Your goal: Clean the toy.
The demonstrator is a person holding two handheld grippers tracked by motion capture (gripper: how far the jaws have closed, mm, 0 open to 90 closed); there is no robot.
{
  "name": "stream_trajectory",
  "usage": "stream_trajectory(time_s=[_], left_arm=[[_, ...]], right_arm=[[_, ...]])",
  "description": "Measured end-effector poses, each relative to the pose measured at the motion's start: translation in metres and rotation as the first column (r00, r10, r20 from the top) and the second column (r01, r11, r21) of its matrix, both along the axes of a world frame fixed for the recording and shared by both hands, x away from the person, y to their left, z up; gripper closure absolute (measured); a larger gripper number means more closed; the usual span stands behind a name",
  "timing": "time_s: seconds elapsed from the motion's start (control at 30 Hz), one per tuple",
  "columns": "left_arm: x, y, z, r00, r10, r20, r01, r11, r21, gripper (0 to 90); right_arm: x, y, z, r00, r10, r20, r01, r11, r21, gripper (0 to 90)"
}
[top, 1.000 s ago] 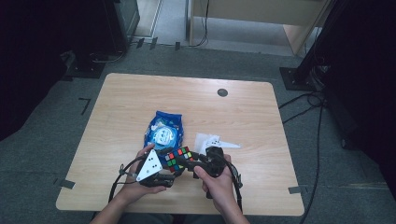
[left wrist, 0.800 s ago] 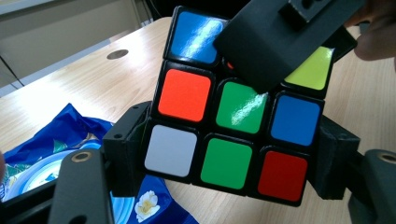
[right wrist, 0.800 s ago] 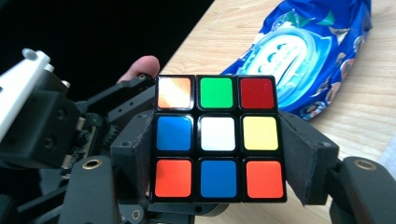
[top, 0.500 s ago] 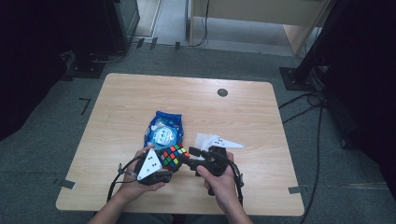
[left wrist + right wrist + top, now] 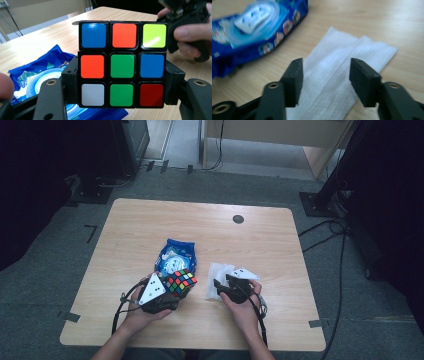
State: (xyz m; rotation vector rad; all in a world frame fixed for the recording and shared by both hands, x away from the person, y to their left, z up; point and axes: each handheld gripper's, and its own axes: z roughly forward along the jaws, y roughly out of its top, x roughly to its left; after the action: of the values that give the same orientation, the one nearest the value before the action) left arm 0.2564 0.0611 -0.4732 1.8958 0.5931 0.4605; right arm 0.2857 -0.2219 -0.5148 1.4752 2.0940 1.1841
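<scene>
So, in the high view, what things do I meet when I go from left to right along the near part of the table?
Left gripper → puzzle cube → white wipe → right gripper.

Both forearms enter from the bottom edge of the high view, angled slightly toward each other. The left hand (image 5: 142, 312) sits lower left of centre, wrapped around the left gripper (image 5: 172, 287), whose jaws point toward the upper right and are pressed against a held object. The right hand (image 5: 244, 307) sits just right of centre, gripping the right gripper (image 5: 216, 286), which points toward the upper left and tilts down to the counter. Its jaws stand apart with nothing clamped and have just been closing. Cables trail back along both wrists.
</scene>
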Motion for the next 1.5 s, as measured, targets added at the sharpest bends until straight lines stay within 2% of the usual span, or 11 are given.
stream_trajectory(time_s=[0.23,0.37,0.43,0.5,0.63,0.83,0.93,1.03,1.17,1.37,1.5], left_arm=[[-0.002,-0.003,0.000,0.9998,-0.022,0.001,0.022,0.9997,0.010,33.9],[-0.003,-0.005,-0.001,0.9994,-0.033,-0.001,0.033,0.9994,0.009,33.9],[-0.004,-0.007,-0.002,0.9990,-0.045,-0.002,0.045,0.9989,0.015,33.9],[-0.006,-0.010,-0.004,0.9982,-0.060,-0.002,0.060,0.9979,0.024,33.9],[-0.010,-0.017,-0.005,0.9962,-0.086,0.008,0.086,0.9956,0.038,33.8],[-0.014,-0.023,-0.007,0.9946,-0.104,0.007,0.103,0.9928,0.061,33.8],[-0.014,-0.022,-0.007,0.9956,-0.093,0.008,0.092,0.9939,0.061,33.8],[-0.009,-0.016,-0.004,0.9971,-0.076,0.000,0.076,0.9966,0.032,33.9],[-0.007,-0.007,-0.001,0.9981,-0.062,0.005,0.062,0.9980,0.009,33.9],[-0.007,-0.003,0.005,0.9972,-0.073,0.016,0.074,0.9970,-0.023,33.9],[-0.011,-0.011,0.003,0.9955,-0.093,0.019,0.093,0.9956,-0.004,33.9]], right_arm=[[-0.001,0.001,-0.007,0.9998,0.000,0.020,0.002,0.9957,-0.093,81.2],[-0.006,-0.010,0.004,0.9990,-0.007,0.043,0.005,0.9989,0.047,87.9],[-0.013,-0.010,0.022,0.9938,0.032,0.106,-0.053,0.9783,0.200,88.0],[-0.019,-0.004,0.036,0.9877,0.068,0.141,-0.103,0.9617,0.254,87.9],[-0.031,0.017,0.054,0.9691,0.154,0.192,-0.208,0.9304,0.302,87.8],[-0.038,0.031,0.059,0.9611,0.209,0.180,-0.266,0.8794,0.395,87.8],[-0.042,0.037,0.065,0.9411,0.277,0.195,-0.335,0.8376,0.431,87.8],[-0.046,0.040,0.072,0.9213,0.326,0.212,-0.387,0.8166,0.428,87.7],[-0.045,0.036,0.073,0.9199,0.329,0.213,-0.390,0.8190,0.420,87.6],[-0.035,0.016,0.060,0.9615,0.232,0.148,-0.274,0.8526,0.445,87.3],[-0.036,0.020,0.061,0.9621,0.223,0.157,-0.271,0.8491,0.454,86.8]])
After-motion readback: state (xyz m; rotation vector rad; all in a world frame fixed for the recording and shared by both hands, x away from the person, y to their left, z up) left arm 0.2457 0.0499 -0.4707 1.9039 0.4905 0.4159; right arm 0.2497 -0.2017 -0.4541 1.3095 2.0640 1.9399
